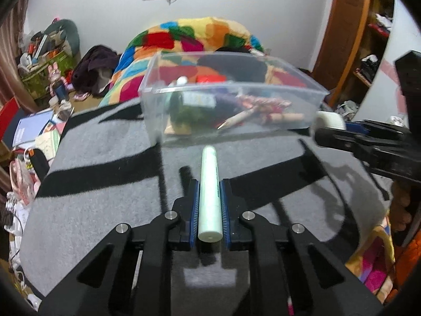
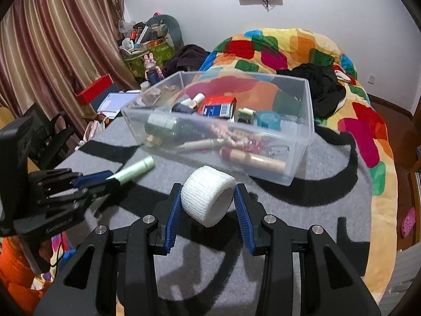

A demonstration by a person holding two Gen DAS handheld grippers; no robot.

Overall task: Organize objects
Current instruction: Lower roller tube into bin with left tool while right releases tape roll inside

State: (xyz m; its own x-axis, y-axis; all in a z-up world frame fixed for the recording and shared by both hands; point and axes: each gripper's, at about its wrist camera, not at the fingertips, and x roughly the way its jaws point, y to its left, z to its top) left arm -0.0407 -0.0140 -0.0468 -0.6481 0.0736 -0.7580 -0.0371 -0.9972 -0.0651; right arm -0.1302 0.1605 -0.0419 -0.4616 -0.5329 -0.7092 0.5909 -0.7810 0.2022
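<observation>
My left gripper (image 1: 209, 184) is shut on a pale green tube (image 1: 209, 184), held lengthwise above the grey-and-black blanket (image 1: 105, 152), its tip pointing at the clear plastic bin (image 1: 302, 76). The tube also shows in the right wrist view (image 2: 135, 171). My right gripper (image 2: 208, 193) is shut on a white gauze tape roll (image 2: 208, 200), held above the blanket just short of the bin's (image 2: 307, 131) near wall. The roll shows at the right of the left wrist view (image 1: 330, 121). The bin holds a dark green bottle (image 2: 168, 126), pens, a red box and other small items.
The bin stands on the bed's blanket. A multicoloured quilt (image 2: 302, 50) with black clothing (image 2: 323, 87) lies behind it. Left of the bed are books, a red box (image 2: 94, 89) and a cluttered green basket (image 2: 147, 55). A wooden wardrobe (image 1: 350, 26) stands at right.
</observation>
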